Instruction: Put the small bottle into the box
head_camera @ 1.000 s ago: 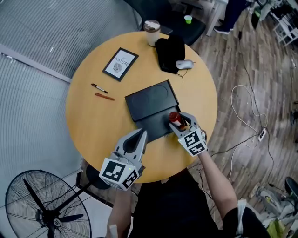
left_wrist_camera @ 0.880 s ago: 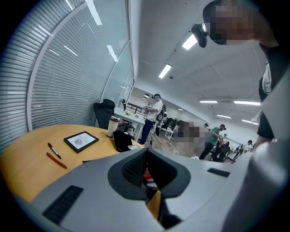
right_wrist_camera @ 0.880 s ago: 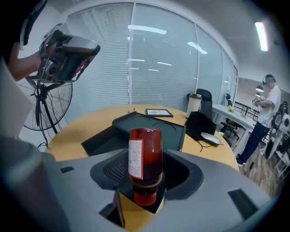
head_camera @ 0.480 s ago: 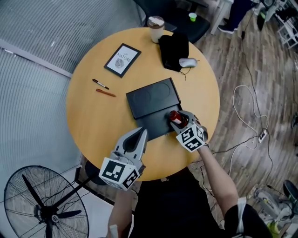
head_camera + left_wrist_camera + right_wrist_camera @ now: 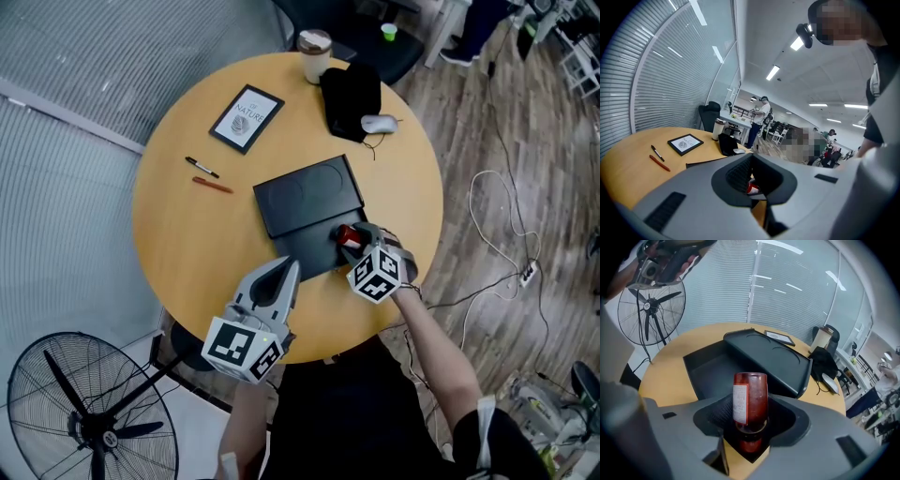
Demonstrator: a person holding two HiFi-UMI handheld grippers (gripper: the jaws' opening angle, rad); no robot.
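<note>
The small red bottle with a white label is clamped in my right gripper, tilted over the near right corner of the black box's open tray. In the right gripper view the bottle stands between the jaws, base pointing away, with the tray just beyond it. The box's lid rests on the far part of the tray. My left gripper hovers shut and empty at the tray's near left edge. Through its jaws in the left gripper view a bit of the red bottle shows.
On the round wooden table lie a framed card, two pens, a lidded cup, a black pouch and a mouse. A floor fan stands at the lower left; cables run on the floor at right.
My right gripper has tipped the bottle from upright toward lying and lowered it slightly over the tray's corner. The left gripper has stayed put.
</note>
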